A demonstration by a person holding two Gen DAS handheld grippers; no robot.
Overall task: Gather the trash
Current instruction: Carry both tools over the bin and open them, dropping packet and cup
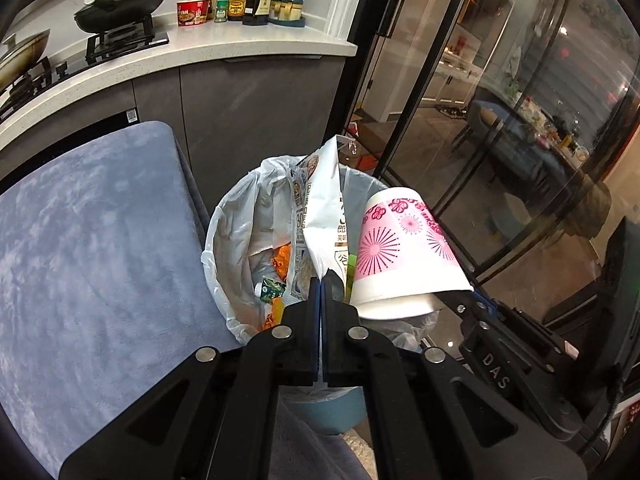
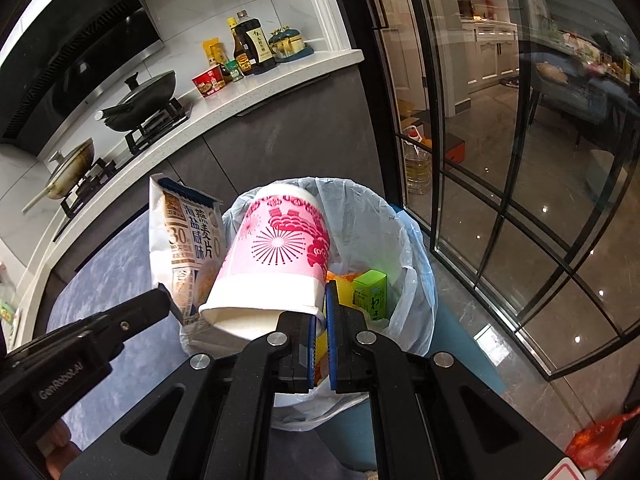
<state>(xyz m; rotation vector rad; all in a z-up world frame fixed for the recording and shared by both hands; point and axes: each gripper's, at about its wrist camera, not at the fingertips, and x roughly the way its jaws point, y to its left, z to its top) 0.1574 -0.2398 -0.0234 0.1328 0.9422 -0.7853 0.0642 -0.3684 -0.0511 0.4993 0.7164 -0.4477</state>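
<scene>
The paper cup (image 2: 276, 256) is being pinched at its rim by the right gripper (image 2: 322, 312), above the bin (image 2: 416, 264). The snack bag (image 1: 324, 216) is being clamped at its corner by the left gripper (image 1: 321, 284). Both are judged light and crushable.

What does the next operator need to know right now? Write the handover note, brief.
Left gripper: shut on the corner of the white oat-flakes bag, held above the bin.
Right gripper: shut on the rim of the pink paper cup, also over the bin.
Lined trash bin: beside the blue chair, already holding wrappers and a green box.
Done: both items picked up and carried to the bin.
Left: open both grippers so the bag and cup drop in.
</scene>
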